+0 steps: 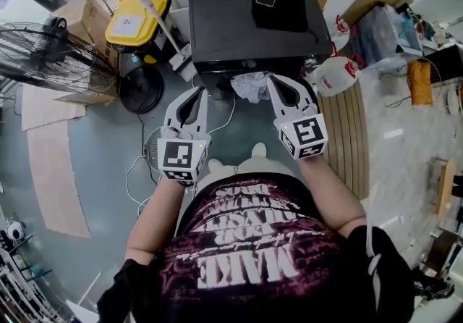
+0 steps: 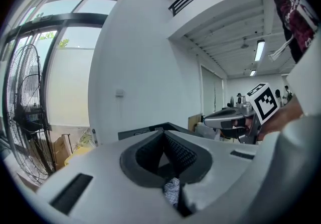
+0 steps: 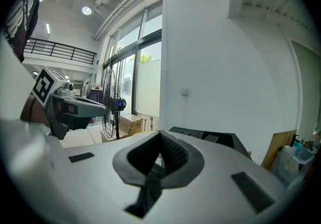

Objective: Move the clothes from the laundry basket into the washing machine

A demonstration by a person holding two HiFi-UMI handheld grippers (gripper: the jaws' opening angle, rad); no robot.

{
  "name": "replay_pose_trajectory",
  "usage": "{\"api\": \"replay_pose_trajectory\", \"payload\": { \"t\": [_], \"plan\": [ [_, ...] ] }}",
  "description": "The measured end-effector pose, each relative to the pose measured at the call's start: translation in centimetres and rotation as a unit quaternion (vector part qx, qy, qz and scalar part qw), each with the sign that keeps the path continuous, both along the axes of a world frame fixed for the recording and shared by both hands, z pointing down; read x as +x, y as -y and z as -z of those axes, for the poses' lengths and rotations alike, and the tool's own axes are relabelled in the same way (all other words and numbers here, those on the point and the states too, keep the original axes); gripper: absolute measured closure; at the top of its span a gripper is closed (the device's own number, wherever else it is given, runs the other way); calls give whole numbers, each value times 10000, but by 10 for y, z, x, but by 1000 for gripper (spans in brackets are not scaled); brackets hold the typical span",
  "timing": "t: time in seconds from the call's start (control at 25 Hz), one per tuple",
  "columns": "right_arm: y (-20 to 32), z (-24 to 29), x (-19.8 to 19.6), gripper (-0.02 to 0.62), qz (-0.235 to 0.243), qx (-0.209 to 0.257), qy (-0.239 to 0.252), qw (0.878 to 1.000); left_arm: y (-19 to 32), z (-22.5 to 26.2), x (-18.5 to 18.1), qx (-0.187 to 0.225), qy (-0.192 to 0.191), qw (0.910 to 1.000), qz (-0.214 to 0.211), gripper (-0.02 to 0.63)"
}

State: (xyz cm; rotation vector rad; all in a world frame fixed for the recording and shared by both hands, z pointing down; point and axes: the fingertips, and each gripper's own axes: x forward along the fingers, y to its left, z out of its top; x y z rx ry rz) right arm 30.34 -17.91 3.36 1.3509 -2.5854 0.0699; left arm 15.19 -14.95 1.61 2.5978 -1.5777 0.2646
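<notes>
While left gripper and right gripper hover closed, crumpled cloth lies between them by the washing machine's front edge.

A grey floor meets a white wall beside tall windows, with a pedestal fan and cardboard boxes left, slatted wooden boards right, and strip lights overhead.

The washing machine hides its door under its top; the picture's left edge cuts the fan.
</notes>
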Motion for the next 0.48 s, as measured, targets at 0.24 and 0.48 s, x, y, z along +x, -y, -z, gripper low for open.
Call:
{"api": "replay_pose_trajectory", "payload": {
  "t": [0.24,0.48],
  "plan": [
    [-3,1,-2,592,-32,-21,15,10000,-8,-6,-3,-82,43,9999,-45,600],
    [-8,0,-1,592,-46,-28,32,10000,-13,-5,7,-68,79,9998,-187,600]
  ]
}}
